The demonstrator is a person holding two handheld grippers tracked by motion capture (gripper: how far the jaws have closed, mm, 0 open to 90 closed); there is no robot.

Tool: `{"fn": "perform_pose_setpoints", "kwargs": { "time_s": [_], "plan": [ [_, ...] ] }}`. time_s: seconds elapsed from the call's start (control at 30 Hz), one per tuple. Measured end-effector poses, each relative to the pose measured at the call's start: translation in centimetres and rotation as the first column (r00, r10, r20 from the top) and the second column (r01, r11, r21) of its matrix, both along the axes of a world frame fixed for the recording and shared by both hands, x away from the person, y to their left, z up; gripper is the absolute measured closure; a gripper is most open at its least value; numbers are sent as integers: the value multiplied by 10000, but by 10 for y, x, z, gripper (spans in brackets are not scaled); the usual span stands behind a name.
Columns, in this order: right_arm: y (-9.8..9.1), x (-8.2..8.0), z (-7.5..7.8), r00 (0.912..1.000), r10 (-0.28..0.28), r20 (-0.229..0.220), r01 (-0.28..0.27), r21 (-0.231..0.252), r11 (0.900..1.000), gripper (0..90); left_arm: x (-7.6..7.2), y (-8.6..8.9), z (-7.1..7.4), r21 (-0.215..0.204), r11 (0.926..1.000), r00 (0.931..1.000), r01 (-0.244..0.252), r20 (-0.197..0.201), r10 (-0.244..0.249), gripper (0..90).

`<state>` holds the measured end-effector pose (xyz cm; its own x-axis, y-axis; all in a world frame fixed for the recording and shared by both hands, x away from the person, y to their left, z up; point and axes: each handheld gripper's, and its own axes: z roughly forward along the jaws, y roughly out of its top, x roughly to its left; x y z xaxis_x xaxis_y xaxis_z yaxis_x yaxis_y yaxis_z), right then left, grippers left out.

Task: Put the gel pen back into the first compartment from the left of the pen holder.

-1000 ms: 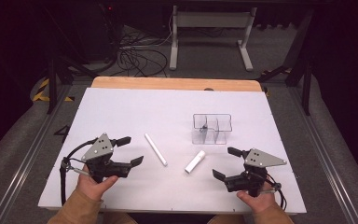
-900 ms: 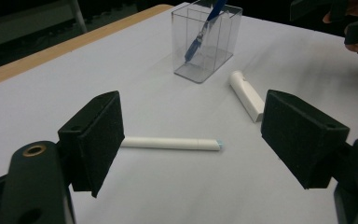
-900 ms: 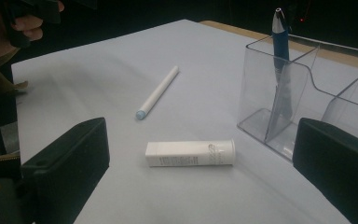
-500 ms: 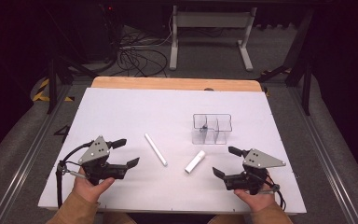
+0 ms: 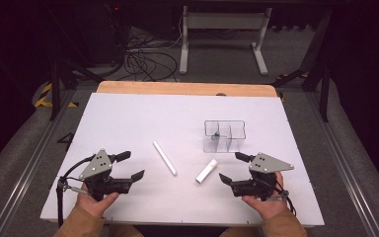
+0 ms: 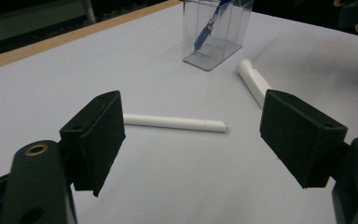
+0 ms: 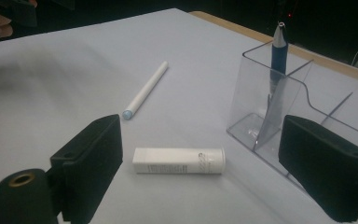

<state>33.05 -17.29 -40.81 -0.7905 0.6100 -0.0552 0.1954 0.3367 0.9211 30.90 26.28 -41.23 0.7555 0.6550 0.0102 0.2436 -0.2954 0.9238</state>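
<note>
White table top [image 5: 128, 123] with a bare wood strip [image 5: 177, 88] along the far edge. Grey carpet floor [image 5: 360, 148] all round, metal rails [image 5: 24, 173] running along both sides of the table. Yellow-black hazard tape [image 5: 43, 95] on the floor at left. Tangle of black cables [image 5: 143, 59] behind the table, next to a white metal stand frame [image 5: 224, 22]. Back of the room dark, light falls mostly on the table.

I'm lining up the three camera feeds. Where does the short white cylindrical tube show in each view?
High view: the short white cylindrical tube lies on the white table right of centre, in front of the clear plastic compartment organiser.
Left gripper view: upper right, right of the organiser.
Right gripper view: low centre, left of the organiser.
Shared landmark: the organiser.
</note>
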Motion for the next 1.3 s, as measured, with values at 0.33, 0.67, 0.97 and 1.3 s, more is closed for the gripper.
{"fn": "perform_pose_setpoints", "kwargs": {
  "time_s": [0.33, 0.67, 0.97, 1.3],
  "plan": [
    [23, 8, 14, 9985, 525, 124, -521, -277, 9983, 177, -2, 6, -2, 5, 10000, 9999, -91, 74, 91, 228],
    [42, 14, 19, 9973, 718, 127, -712, -372, 9968, 179, -2, 6, -2, -18, 9999, 9999, -107, 78, 107, 228],
    [53, 17, 22, 9963, 862, 56, -857, -584, 9946, 198, -1, 6, -2, -31, 9999, 9999, -133, 82, 133, 228],
    [57, 17, 24, 9963, 836, -211, -847, -587, 9947, 260, -1, 5, -3, 41, 9999, 9999, -150, 72, 150, 228]
  ]
}}
